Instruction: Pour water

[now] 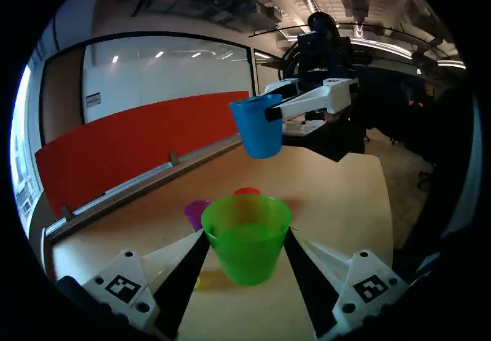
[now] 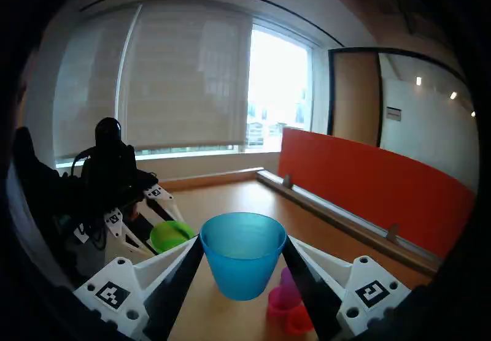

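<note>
The left tongs [image 1: 247, 240] are clamped on a green cup [image 1: 245, 258], and the right tongs [image 2: 242, 246] on a blue cup [image 2: 242, 270]. Seen from the left, the blue cup hangs at twelve o'clock, off the table [image 1: 344, 200].

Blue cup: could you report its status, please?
Left hand-held gripper shut on green cup. Right hand-held gripper shut on blue cup, raised, upright. Small cups on table.

Purple cup [image 1: 195, 212] and red cup [image 1: 247, 191] stand mid-table; open tabletop [image 1: 344, 200] runs to the orange partition [image 1: 141, 138].
</note>
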Available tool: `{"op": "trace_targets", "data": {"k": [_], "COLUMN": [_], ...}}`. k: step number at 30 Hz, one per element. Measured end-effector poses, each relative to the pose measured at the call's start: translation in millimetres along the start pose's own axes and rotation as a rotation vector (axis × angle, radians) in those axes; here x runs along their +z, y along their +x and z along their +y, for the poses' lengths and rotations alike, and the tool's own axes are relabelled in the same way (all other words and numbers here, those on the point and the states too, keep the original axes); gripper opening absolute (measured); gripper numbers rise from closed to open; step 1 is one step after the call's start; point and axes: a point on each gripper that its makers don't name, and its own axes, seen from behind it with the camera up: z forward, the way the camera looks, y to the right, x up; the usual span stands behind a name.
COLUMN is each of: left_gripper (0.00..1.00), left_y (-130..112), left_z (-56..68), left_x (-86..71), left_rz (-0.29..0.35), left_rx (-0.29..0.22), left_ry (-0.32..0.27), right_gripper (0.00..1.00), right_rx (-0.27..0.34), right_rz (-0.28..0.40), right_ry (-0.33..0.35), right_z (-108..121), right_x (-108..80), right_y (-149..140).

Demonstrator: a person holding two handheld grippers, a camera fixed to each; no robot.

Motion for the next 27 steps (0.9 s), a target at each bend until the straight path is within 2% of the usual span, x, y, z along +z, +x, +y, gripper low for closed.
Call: {"op": "trace_targets", "data": {"k": [9, 27], "left_gripper": [0.83, 0.83], "left_y": [-18, -48], "left_z": [6.5, 12.8], "left_x": [11.6, 26.8], "left_rz": [-0.064, -0.155], "left_rx": [0.023, 0.045], "left_ry": [-0.036, -0.089], "right_gripper": [0.93, 0.92], "right_rx": [0.019, 0.007], "right_rz": [-0.047, -0.131], "right_ry": [0.021, 0.05], "right_z": [-4, -6], "right_x": [-0.1, -6.4], "right_y": [-23, -70]}}
